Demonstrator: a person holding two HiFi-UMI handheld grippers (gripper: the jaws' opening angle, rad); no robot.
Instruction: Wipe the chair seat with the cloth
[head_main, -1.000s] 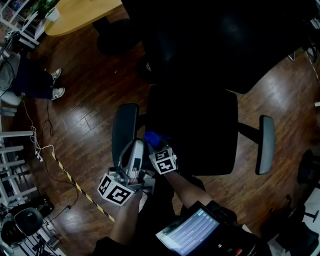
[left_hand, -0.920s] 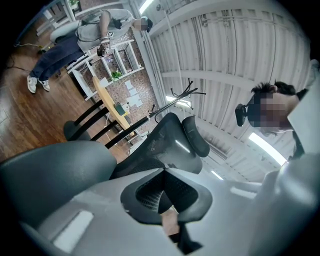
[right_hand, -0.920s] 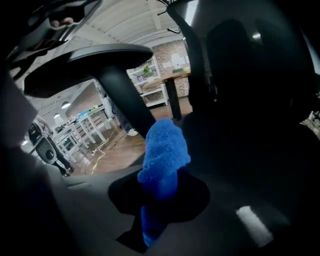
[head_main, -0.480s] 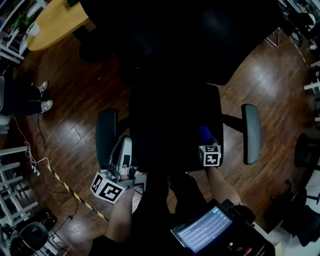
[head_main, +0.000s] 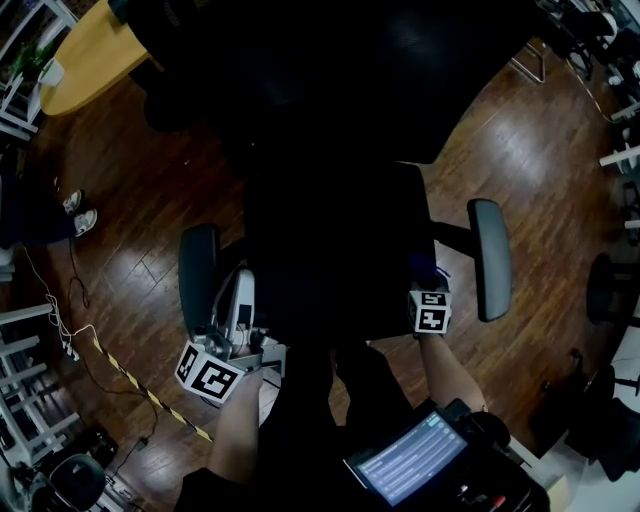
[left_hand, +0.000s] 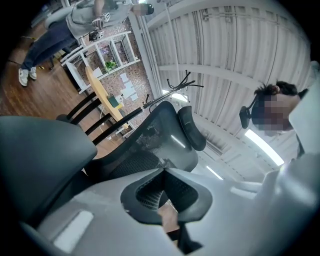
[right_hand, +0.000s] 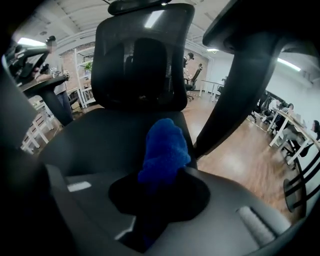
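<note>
The black office chair's seat (head_main: 330, 250) fills the middle of the head view, dark and hard to read. A blue cloth (head_main: 424, 267) lies at the seat's front right corner, close to the right armrest (head_main: 490, 258). My right gripper (head_main: 428, 282) is shut on it. The right gripper view shows the cloth (right_hand: 165, 150) bunched between the jaws of the right gripper (right_hand: 160, 175), over the seat (right_hand: 100, 140) and facing the backrest (right_hand: 140, 60). My left gripper (head_main: 240, 290) hangs beside the left armrest (head_main: 197, 265). The left gripper (left_hand: 162, 172) is shut and holds nothing.
A wooden table (head_main: 85, 65) stands at the far left, and a person's shoes (head_main: 75, 215) are near it. Cables and yellow-black tape (head_main: 140, 385) cross the wooden floor at the left. Another chair base (head_main: 610, 290) sits at the right. A tablet screen (head_main: 410, 462) is at the bottom.
My right gripper has carried the blue cloth along the seat's front from the left side to the right corner. The left gripper stayed by the left armrest.
</note>
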